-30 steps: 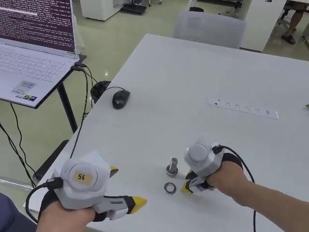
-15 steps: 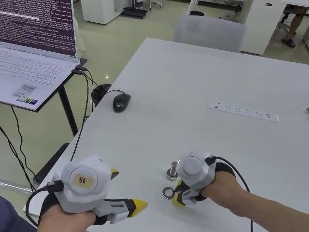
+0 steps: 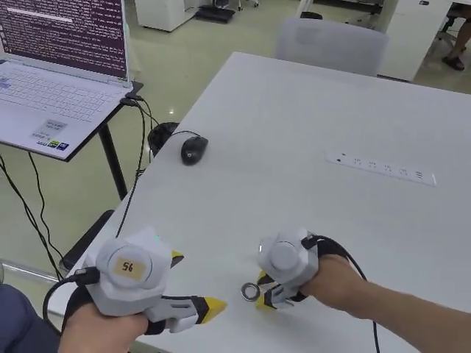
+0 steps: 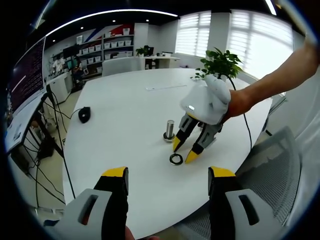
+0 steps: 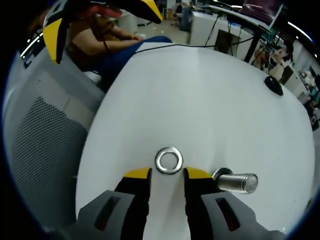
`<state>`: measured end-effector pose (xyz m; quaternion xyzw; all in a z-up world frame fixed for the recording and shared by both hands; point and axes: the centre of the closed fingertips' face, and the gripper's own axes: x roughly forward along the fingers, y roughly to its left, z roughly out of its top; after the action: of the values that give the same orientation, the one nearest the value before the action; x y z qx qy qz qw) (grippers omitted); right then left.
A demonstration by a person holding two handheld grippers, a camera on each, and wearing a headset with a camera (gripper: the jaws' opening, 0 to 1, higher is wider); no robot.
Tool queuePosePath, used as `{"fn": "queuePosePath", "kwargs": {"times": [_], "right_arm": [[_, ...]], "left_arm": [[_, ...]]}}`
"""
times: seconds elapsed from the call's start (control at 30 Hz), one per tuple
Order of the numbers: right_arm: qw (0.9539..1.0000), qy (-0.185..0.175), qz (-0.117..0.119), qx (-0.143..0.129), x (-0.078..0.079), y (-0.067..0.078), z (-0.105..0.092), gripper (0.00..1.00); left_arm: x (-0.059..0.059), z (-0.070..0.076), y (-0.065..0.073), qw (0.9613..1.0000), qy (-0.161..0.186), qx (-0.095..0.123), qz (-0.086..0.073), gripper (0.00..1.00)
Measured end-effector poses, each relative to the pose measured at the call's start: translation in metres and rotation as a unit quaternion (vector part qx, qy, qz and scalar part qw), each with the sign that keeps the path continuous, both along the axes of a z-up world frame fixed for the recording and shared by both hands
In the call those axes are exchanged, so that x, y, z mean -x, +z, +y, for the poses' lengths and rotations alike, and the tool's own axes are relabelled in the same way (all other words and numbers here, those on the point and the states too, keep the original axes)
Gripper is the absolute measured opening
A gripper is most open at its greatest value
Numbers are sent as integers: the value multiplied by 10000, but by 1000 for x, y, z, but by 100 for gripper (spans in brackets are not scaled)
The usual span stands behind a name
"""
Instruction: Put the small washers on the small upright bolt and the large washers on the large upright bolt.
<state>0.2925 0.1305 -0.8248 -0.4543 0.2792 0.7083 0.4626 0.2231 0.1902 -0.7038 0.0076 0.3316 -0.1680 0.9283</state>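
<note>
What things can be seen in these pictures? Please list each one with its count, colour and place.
table: one, white, under all the work.
washer: one, silver, flat on the table.
bolt: one, silver, upright beside the washer.
mouse: one, black, near the table's left edge.
power strip: one, white, on the table's far right.
laptop: one, white, left of the table.
chair: one, grey, at the table's far end.
left gripper: one, grey, yellow fingers, open, near edge.
right gripper: one, same colours, open, at the washer.

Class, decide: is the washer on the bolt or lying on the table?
Lying flat on the table. The washer sits just ahead of the open right claw, and the bolt stands apart beside it.
</note>
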Motion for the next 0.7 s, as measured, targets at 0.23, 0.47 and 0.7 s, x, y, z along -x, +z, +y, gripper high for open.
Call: {"fn": "queuePosePath", "kwargs": {"times": [0.23, 0.47, 0.7], "right_arm": [[9963, 836, -130, 149, 6, 1, 8, 28], [9915, 1270, -46, 278, 9, 0, 8, 27], [9909, 1312, -10, 289, 9, 0, 7, 24]], "left_arm": [[0, 2, 1, 10000, 29, 2, -17, 64], [-1, 1, 1, 10000, 21, 8, -17, 64], [-2, 1, 2, 10000, 8, -4, -18, 64]]}}
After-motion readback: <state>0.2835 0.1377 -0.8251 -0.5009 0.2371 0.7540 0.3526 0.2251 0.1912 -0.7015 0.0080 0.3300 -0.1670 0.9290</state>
